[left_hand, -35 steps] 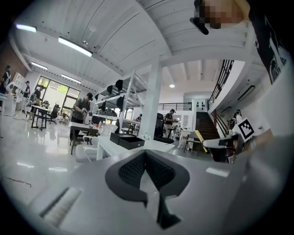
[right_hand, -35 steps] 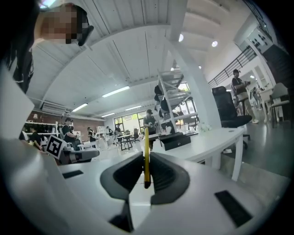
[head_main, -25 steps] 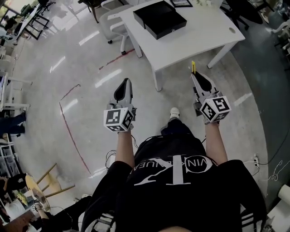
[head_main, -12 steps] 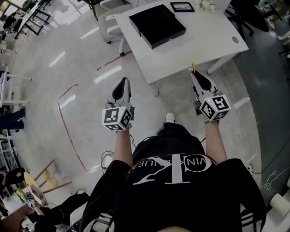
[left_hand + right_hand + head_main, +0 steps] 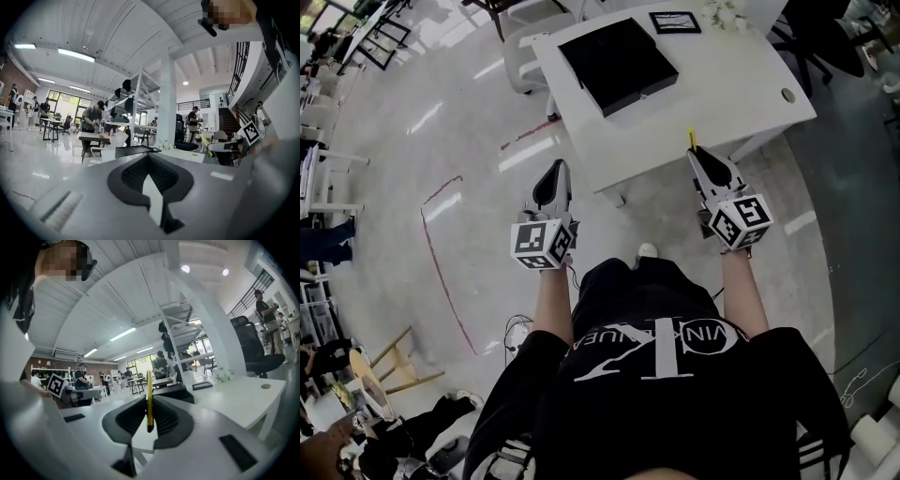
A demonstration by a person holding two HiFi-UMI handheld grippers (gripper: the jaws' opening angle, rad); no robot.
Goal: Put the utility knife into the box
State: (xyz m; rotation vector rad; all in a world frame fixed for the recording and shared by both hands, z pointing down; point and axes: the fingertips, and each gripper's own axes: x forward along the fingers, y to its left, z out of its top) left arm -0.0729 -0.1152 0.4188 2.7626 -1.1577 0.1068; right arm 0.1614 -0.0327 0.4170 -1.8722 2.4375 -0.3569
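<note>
The right gripper point(image 5: 701, 161) was clamped on the yellow utility knife point(image 5: 691, 139), held by the tabletop's point(image 5: 722, 89) near edge. The black box point(image 5: 617, 64) sat toward its far left corner, and the left gripper point(image 5: 553, 178) hung closed, empty

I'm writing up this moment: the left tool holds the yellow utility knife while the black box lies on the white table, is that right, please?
No: the right tool holds the yellow utility knife, as the right gripper view shows; the left tool is shut, empty. The black box lies on the white table.
</note>
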